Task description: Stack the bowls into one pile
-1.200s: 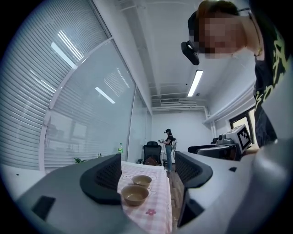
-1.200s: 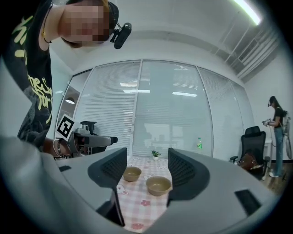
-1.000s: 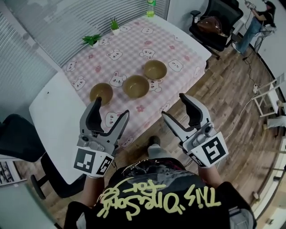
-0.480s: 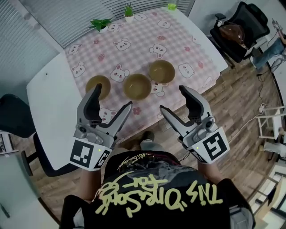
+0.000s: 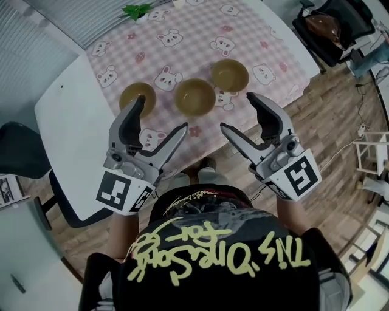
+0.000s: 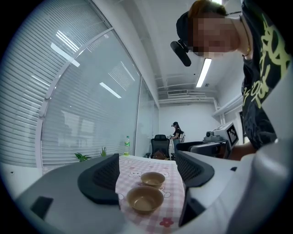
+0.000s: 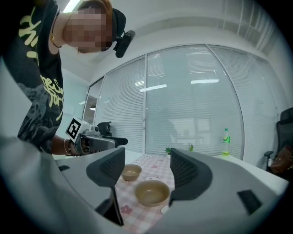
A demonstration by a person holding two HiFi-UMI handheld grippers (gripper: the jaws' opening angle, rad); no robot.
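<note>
The left gripper (image 5: 160, 115) and the right gripper (image 5: 238, 112) hang side by side at the near edge of the table. Each is held level with its dark jaws spread wide and nothing between the pads, and both pairs have just been opening. Neither touches a bowl. Beyond them, three bowls sit upright and empty in a loose row on a pink checked tablecloth (image 5: 182, 48) printed with cartoon animals and small flowers. They are the left bowl (image 5: 135, 92), partly covered in the head view by the left gripper's outer jaw, the middle bowl (image 5: 195, 96) and the right bowl (image 5: 230, 73). All three are round, shallow and olive-brown, with plain rims and smooth insides, alike in shape, and none is stacked. The middle and right bowls stand near each other without touching, while the left bowl sits a little farther off. Each gripper view frames two of the bowls in the gap between its jaws, farther along the cloth. The cloth covers part of a white table (image 5: 64, 115), whose bare top shows at the left. A small green plant (image 5: 138, 10) stands at the far edge of the cloth, and a bottle (image 6: 127, 145) stands farther back. A black office chair (image 5: 331, 27) stands on the wood floor (image 5: 328, 121) to the right.
</note>
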